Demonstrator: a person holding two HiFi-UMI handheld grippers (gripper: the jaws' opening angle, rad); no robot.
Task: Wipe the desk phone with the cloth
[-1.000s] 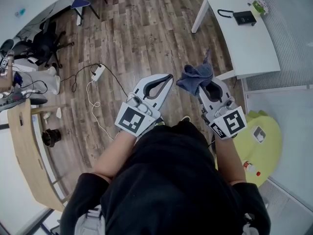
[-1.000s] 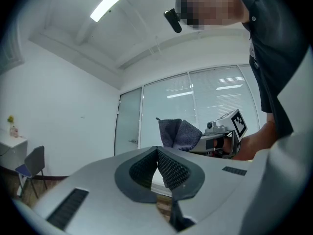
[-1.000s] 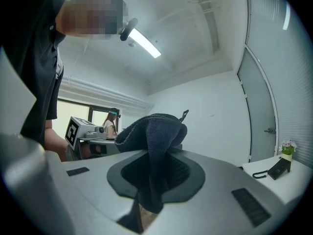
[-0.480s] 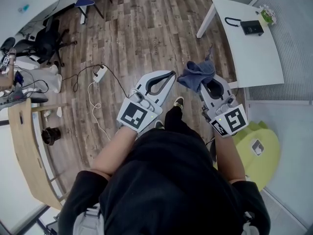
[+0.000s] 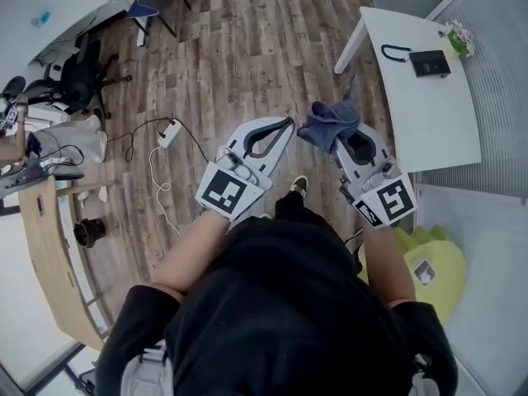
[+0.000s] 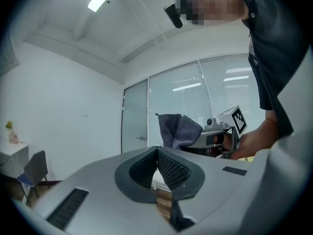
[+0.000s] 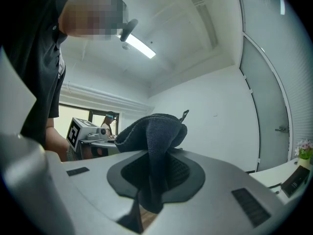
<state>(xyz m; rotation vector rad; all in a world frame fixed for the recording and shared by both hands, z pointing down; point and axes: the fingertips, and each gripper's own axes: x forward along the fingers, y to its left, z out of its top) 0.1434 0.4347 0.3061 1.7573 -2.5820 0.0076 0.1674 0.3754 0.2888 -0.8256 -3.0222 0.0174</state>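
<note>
Standing on a wood floor (image 5: 247, 48), a person holds a gripper in each hand, seen from above. The right gripper (image 7: 155, 168) is clamped on a dark blue-grey cloth (image 5: 328, 124), which bunches up above its jaws. The left gripper (image 5: 287, 124) has its jaws closed together with nothing between them. Both are raised in front of the person's body, short of the white desk (image 5: 429, 114) and over the floor beside its near corner. On the far end of the desk lies a small, flat black object with a curled cord next to it – likely the phone (image 5: 431, 62), though it is too small to be sure. The cloth is well apart from it. As a judgement: the cloth is in hand, but wiping has not begun – the approach to the desk and every stroke over the phone are left to do.
</note>
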